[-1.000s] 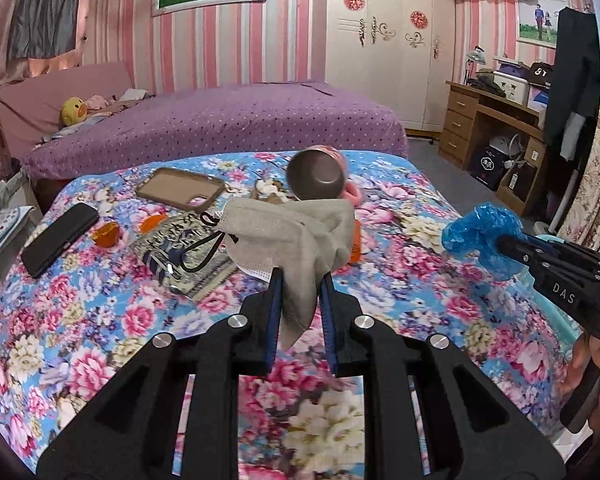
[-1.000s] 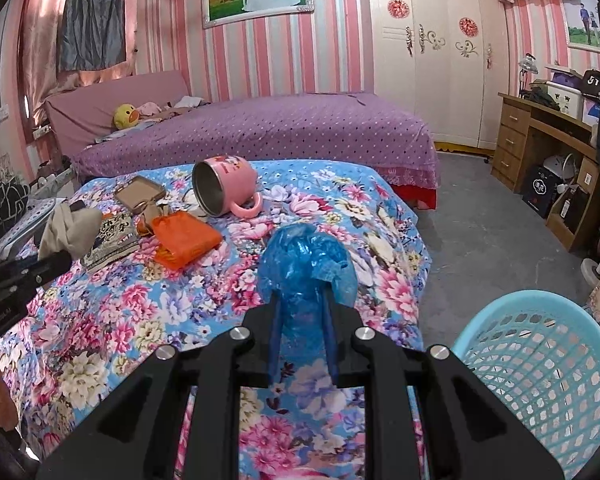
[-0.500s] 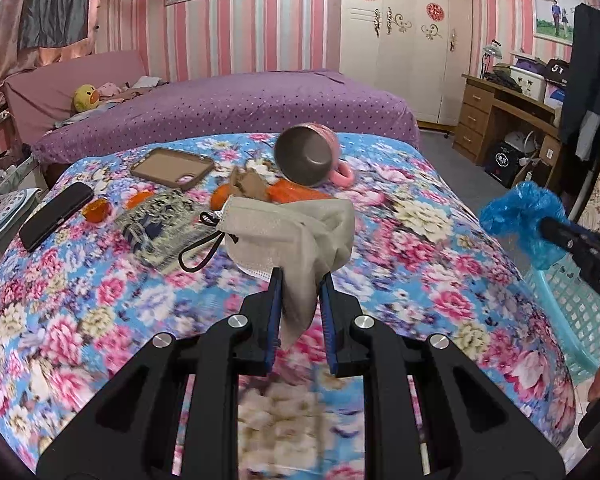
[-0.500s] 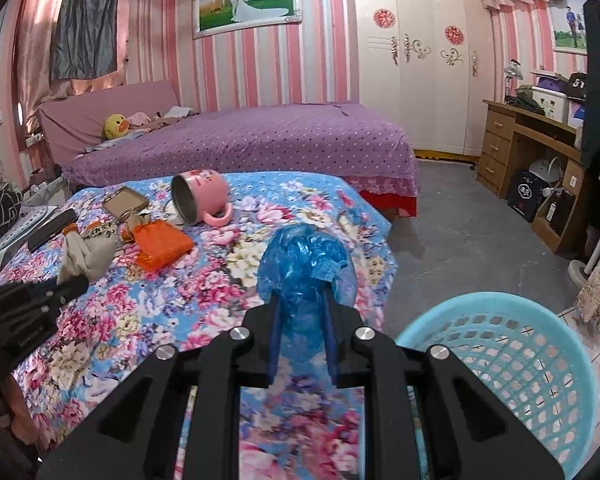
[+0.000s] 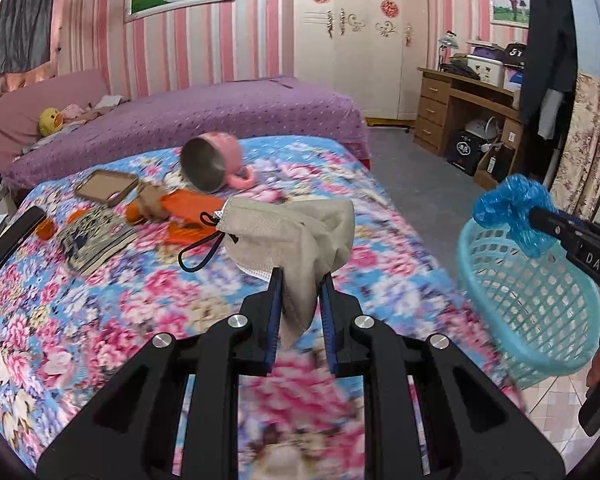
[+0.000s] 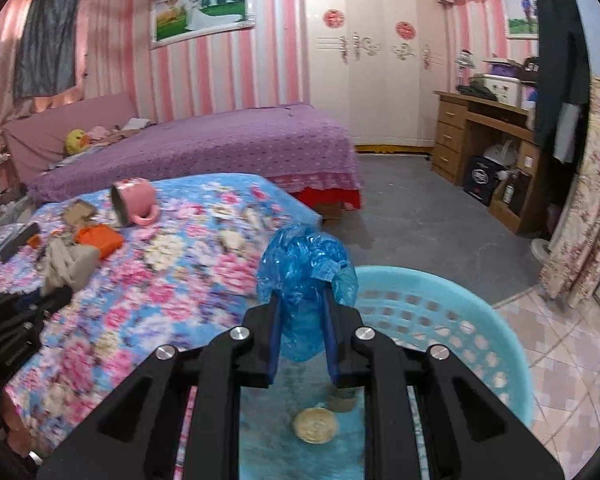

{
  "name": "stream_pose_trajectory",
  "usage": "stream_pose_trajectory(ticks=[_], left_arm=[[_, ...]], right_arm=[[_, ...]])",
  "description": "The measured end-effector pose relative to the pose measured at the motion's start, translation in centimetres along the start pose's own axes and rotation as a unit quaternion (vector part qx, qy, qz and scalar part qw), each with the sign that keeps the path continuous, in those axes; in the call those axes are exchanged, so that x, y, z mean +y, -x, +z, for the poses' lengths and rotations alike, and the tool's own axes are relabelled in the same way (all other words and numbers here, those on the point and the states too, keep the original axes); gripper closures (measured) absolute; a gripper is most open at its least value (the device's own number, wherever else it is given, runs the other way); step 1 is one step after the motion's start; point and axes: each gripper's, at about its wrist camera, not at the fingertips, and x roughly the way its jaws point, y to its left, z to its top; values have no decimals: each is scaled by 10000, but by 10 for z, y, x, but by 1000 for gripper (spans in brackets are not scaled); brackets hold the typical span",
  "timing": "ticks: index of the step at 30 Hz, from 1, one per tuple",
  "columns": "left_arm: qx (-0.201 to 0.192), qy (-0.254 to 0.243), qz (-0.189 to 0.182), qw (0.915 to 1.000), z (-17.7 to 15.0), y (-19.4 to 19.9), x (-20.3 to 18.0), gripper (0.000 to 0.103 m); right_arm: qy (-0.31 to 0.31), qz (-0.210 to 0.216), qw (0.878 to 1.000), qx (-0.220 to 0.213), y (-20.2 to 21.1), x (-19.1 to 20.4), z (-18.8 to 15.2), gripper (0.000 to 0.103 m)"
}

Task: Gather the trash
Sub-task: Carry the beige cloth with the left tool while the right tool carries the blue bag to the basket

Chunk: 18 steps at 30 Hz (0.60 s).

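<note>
My left gripper (image 5: 300, 280) is shut on a beige face mask (image 5: 296, 232) with black ear loops and holds it above the floral bed (image 5: 100, 312). My right gripper (image 6: 302, 304) is shut on a crumpled blue plastic bag (image 6: 306, 268) and holds it over the near rim of a light blue mesh basket (image 6: 452, 312). The basket (image 5: 532, 304) stands on the floor at the bed's right corner. Two round crumpled scraps (image 6: 315, 424) lie on the basket's bottom. The bag (image 5: 512, 212) and right gripper also show in the left wrist view.
On the bed lie a tipped pink mug (image 5: 212, 160), an orange packet (image 5: 188, 216), a patterned pouch (image 5: 96, 240), a brown phone case (image 5: 106, 187) and a black phone (image 5: 16, 236). A purple bed (image 6: 204, 152) lies beyond. A wooden desk (image 6: 484, 132) stands right.
Both grippers have swung right towards the basket with their loads. The blue bag now hangs over the basket's rim; the mask has moved closer to the bed's right edge.
</note>
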Motion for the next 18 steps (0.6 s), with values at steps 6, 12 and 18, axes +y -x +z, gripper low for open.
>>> stream_pose_trajectory(ticks=[6,12,18], left_arm=[[-121,-319,-232,9991,4,6,-45,86],[21,-236,-695,9973,6,-1,-85,86],[88,-280,-999,9946,3,-9,-126,86]], right_arm=[[-229,-278,9992,152,2,-45,-10,84],[-327,-550,9976,276,3,-76,-20,84],[-524,-739,9955,265,11,-104,-27,84]])
